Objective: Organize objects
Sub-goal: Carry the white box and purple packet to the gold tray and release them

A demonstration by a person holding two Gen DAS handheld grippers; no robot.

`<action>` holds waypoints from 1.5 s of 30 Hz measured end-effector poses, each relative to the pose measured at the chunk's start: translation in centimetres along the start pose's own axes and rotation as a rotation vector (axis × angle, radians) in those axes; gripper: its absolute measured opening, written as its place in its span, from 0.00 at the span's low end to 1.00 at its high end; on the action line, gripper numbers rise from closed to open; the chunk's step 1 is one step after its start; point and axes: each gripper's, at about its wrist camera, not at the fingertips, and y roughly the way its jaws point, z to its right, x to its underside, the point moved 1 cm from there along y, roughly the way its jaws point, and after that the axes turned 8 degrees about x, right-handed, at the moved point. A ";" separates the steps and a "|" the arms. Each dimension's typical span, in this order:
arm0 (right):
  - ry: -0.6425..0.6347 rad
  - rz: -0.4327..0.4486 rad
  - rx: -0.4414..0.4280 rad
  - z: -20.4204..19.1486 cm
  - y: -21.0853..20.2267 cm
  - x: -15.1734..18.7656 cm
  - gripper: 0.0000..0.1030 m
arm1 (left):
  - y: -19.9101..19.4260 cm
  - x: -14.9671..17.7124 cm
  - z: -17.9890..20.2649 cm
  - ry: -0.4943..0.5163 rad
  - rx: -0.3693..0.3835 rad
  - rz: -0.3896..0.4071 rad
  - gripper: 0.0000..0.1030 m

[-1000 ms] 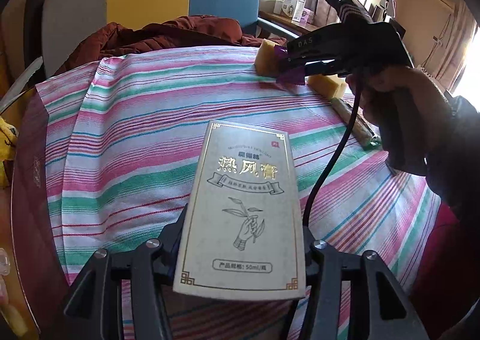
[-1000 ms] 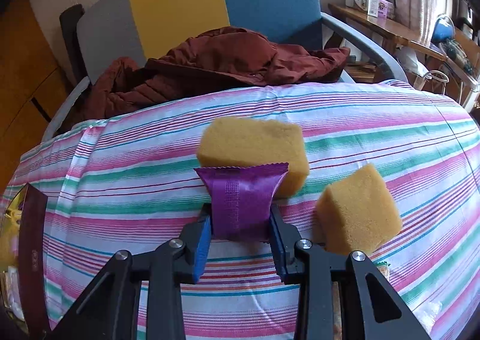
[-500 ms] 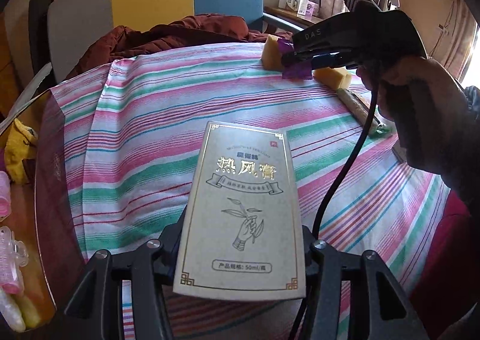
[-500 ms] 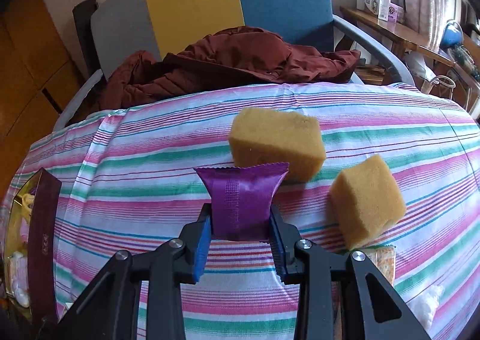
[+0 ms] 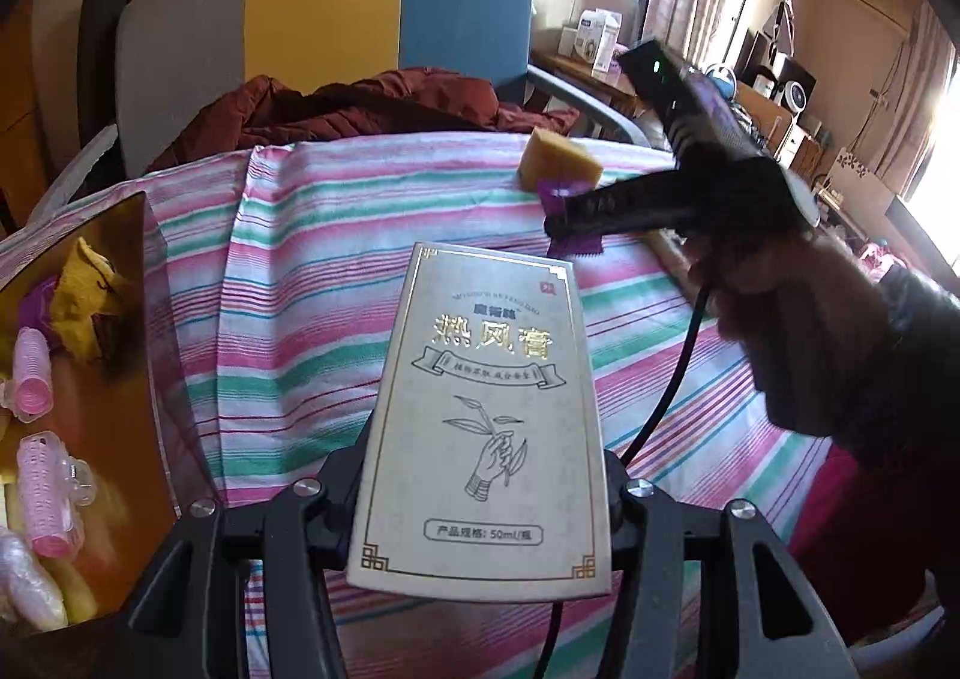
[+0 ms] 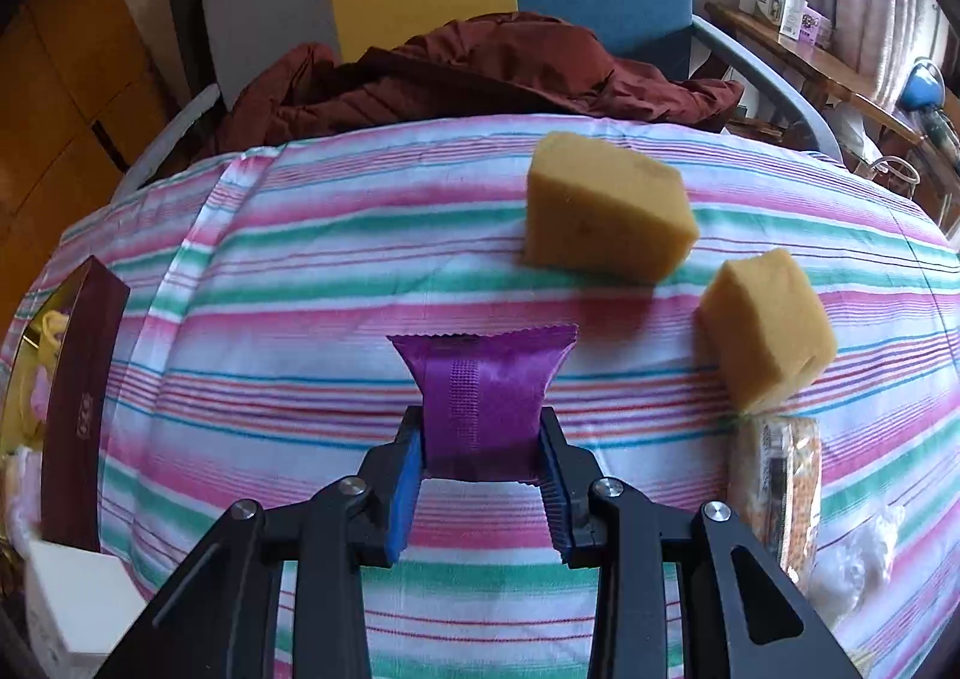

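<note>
Left wrist view: the left tongs are clamped on a pale printed carton, held above the striped cloth covering the desk. An open box of pink hair rollers lies at the cloth's left edge. Right wrist view: the right tongs are closed on a purple sachet, lifted over the cloth's middle. Two yellow sponges rest on the cloth's right part; a wrapped snack bar lies just beside the nearer sponge.
</note>
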 end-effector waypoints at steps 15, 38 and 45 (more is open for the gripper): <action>-0.102 0.058 -0.161 -7.5 -5.6 3.4 0.35 | -11.6 0.1 -8.1 -0.184 -0.090 0.217 0.53; -0.412 0.107 -0.340 -27.4 -10.2 3.8 0.35 | -18.9 5.0 -28.0 -0.622 -0.304 0.280 0.53; -0.404 0.082 -0.315 -29.4 -8.7 3.4 0.41 | -17.8 3.8 -29.0 -0.627 -0.297 0.272 0.69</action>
